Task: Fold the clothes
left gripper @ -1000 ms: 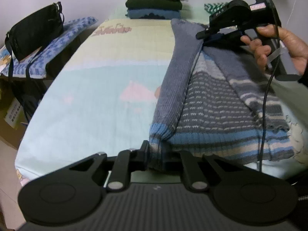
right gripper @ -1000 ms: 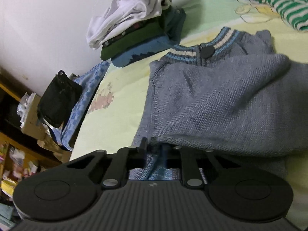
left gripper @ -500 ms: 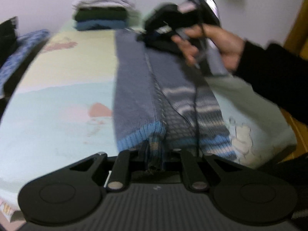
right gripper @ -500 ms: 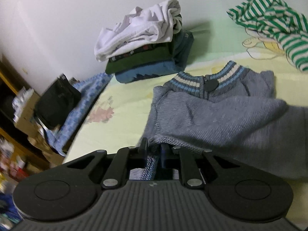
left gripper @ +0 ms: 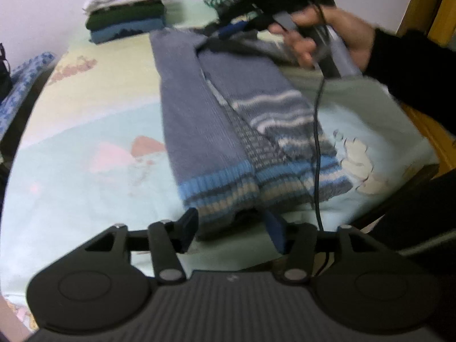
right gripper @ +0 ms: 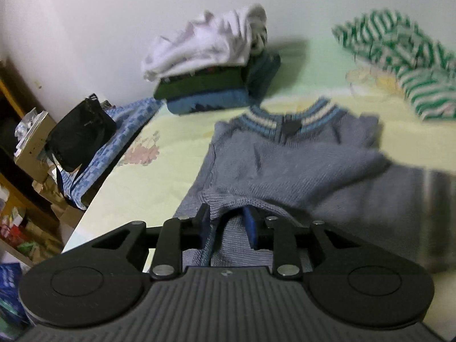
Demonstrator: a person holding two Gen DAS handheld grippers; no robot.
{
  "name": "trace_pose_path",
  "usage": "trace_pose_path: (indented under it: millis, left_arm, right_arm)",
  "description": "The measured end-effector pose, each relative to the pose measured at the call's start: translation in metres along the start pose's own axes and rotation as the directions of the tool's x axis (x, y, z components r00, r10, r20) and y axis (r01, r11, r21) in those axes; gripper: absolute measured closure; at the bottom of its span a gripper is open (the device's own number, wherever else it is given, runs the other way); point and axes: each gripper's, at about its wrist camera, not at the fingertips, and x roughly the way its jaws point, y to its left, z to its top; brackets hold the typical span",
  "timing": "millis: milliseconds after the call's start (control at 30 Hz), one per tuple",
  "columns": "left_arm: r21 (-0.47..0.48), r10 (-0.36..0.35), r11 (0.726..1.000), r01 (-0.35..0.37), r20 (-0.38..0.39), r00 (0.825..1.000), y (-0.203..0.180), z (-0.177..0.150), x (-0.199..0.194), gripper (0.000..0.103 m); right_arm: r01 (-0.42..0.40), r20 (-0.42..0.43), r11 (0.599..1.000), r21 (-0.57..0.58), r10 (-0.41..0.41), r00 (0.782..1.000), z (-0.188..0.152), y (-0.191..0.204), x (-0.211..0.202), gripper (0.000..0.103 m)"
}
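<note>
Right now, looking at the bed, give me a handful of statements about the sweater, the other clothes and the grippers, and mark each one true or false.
1. The grey-blue sweater lies on the bed sheet with one side folded over. True.
2. The stack of folded clothes has a green striped piece on top. False: a white garment tops it; the green striped garment lies apart on the bed.
3. The left gripper is clamped on the sweater's hem. False: its jaws are opening, with the hem between them but the pads apart.
4. A black bag sits off the bed's side. True.
5. The right gripper is at the sweater's hem. False: it is near the collar end, jaws opening, knit between them.
</note>
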Motion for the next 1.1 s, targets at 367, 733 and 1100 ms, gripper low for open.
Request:
trace_pose_path:
  millis: [367,733,1100]
  left_arm:
    - [0.085,0.012,0.996,-0.011,-0.011,1.000,-0.002,0.047,0.074,0.047]
    - [0.241,-0.136,0.959,0.148,-0.066,0.989,0.008,0.052,0.071,0.028]
    - [0.345,-0.208,0.911,0.224,-0.084,0.975,0.024,0.073,0.107,0.015]
  right_arm:
    - [-0.065,-0.075,0.995,-0.074,0.059,0.995,-0.011,0.037,0.052,0.074]
    - [0.017,-0.052,1.000,-0.007,-0.017,0.999,-0.010,0.018,0.052,0.092]
    - [0.034,-0.068,0.993,0.117,-0.026,0.997,-0.004,0.005,0.086,0.103]
